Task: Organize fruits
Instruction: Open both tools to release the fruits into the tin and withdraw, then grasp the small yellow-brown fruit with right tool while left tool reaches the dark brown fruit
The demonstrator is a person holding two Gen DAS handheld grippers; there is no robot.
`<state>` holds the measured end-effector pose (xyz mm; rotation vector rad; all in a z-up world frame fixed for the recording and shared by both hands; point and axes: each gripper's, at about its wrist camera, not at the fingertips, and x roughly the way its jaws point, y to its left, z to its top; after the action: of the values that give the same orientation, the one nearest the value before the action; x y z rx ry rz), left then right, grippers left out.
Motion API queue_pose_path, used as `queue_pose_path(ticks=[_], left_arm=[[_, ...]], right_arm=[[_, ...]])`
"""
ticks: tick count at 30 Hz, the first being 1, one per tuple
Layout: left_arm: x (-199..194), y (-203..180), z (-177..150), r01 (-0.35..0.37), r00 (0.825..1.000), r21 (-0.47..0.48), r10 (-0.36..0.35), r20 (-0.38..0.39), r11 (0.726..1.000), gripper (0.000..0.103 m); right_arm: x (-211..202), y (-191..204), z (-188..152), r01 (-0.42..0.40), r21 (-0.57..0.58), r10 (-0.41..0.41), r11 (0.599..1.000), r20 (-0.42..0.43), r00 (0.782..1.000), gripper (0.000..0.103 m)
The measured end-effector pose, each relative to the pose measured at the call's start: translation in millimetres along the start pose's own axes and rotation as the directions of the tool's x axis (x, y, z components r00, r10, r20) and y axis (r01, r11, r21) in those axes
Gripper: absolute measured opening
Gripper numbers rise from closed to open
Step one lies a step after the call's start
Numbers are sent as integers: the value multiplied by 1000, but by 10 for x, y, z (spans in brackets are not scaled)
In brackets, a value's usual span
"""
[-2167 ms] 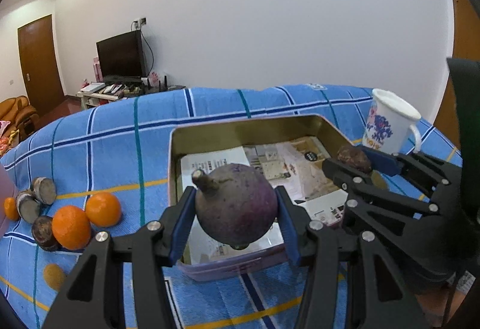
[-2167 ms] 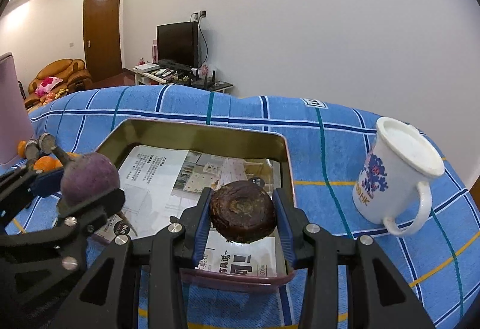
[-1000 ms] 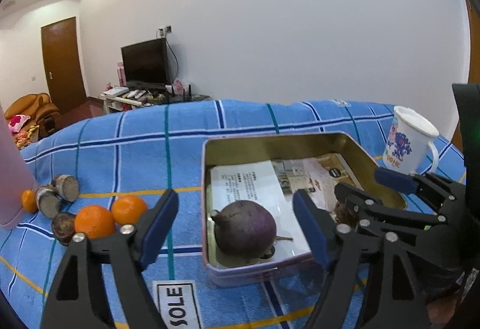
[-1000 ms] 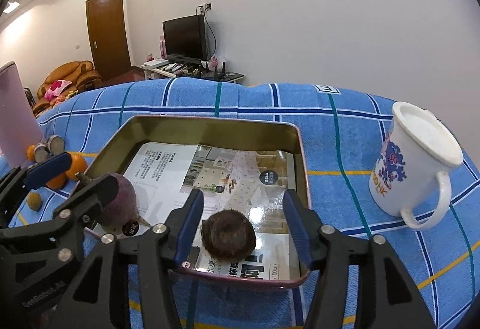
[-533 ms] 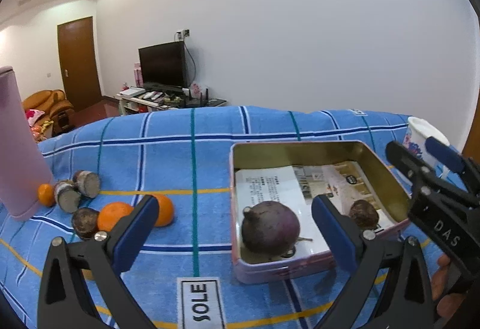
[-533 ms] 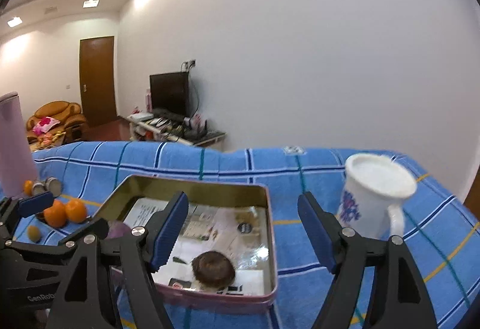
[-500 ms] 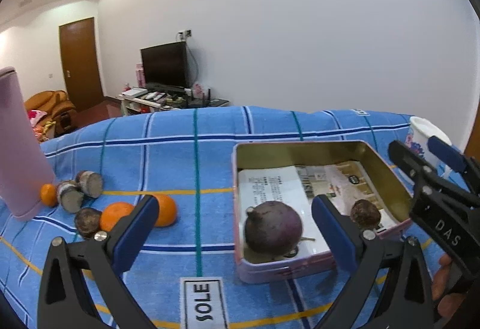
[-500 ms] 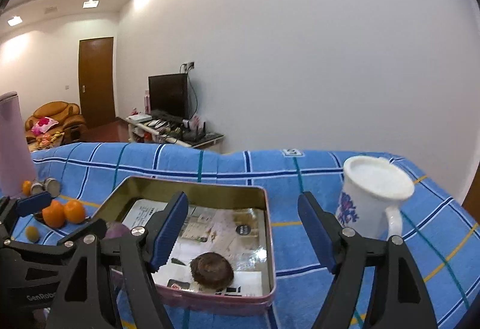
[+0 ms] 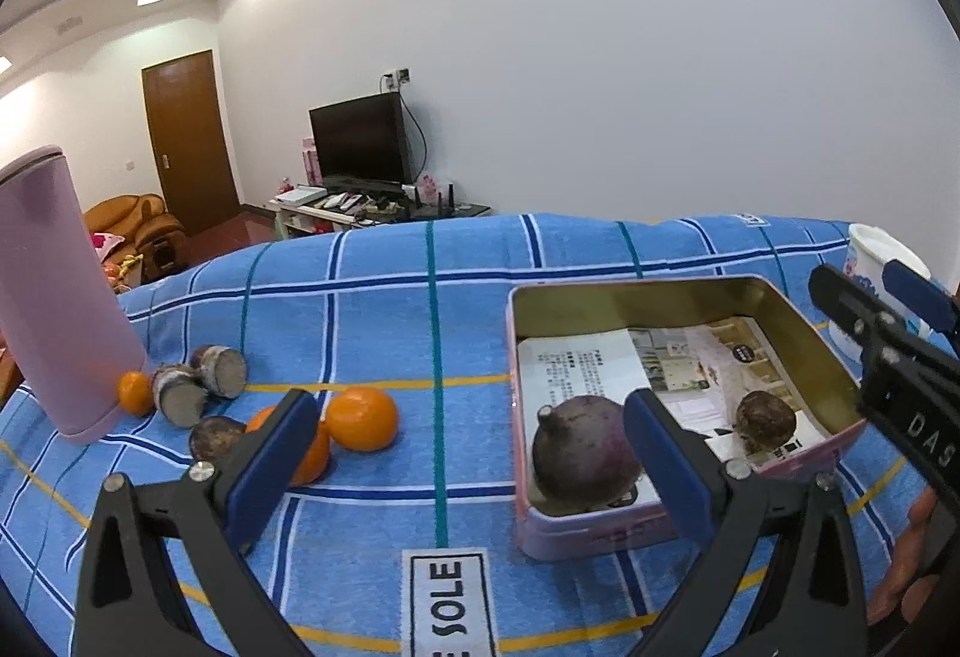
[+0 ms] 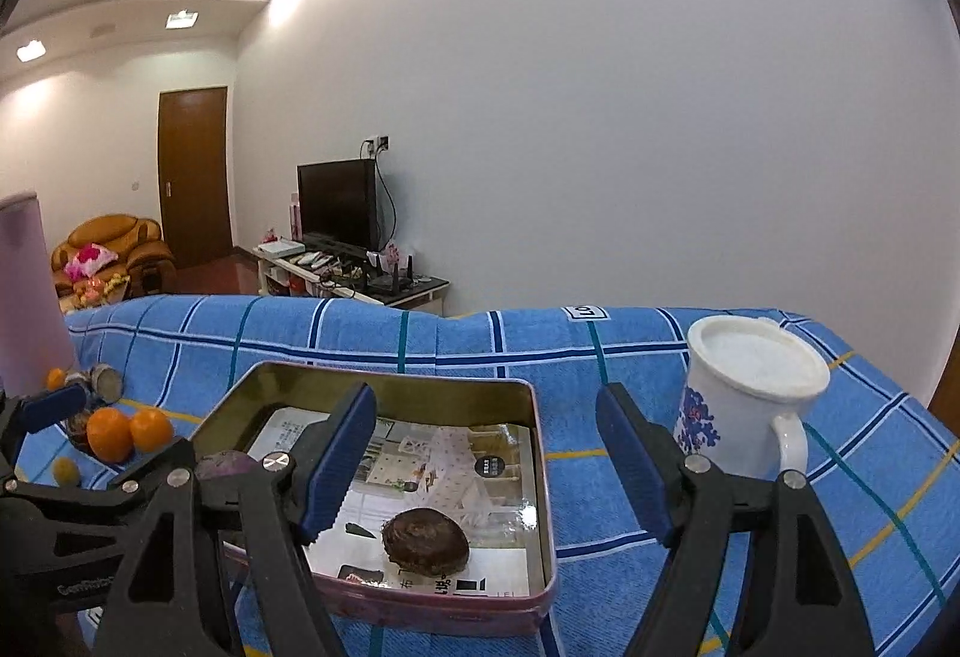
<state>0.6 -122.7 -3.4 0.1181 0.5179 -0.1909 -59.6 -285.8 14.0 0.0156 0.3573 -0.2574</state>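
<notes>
Both claws stand spread with nothing between their pads: left gripper [image 9: 468, 453] widest, right gripper [image 10: 486, 459] less so. Beyond the left gripper's right pad, the round purple stemmed fruit [image 9: 582, 453] lies in the pink-walled, gold-lined rectangular tin [image 9: 600, 534], near its front left corner; the small dark brown wrinkled fruit [image 10: 426, 540] lies inside too, below the right gripper's gap. Only the left view shows the two oranges [image 9: 363, 417] clearly on the blue checked cloth [image 9: 372, 297]; the right view shows the white flowered mug [image 10: 744, 405] whole.
</notes>
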Motion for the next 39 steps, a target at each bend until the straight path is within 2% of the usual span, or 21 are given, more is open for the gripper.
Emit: queue_pose_path(ticks=[11, 18, 28, 39], left_arm=[[-75, 73, -66, -39, 999, 5, 39, 5, 999, 103], [-42, 216, -129, -51, 998, 0, 51, -41, 999, 103], [-76, 385, -225, -64, 994, 49, 68, -88, 997, 103], [-99, 790, -241, -89, 993, 49, 93, -72, 995, 103]], right_arm=[[-52, -61, -16, -32, 56, 32, 998, 7, 999, 77], [-81, -54, -30, -30, 75, 30, 997, 8, 1000, 77], [-120, 13, -56, -50, 94, 51, 994, -4, 999, 77], [-150, 325, -77, -59, 40, 60, 997, -30, 998, 77]])
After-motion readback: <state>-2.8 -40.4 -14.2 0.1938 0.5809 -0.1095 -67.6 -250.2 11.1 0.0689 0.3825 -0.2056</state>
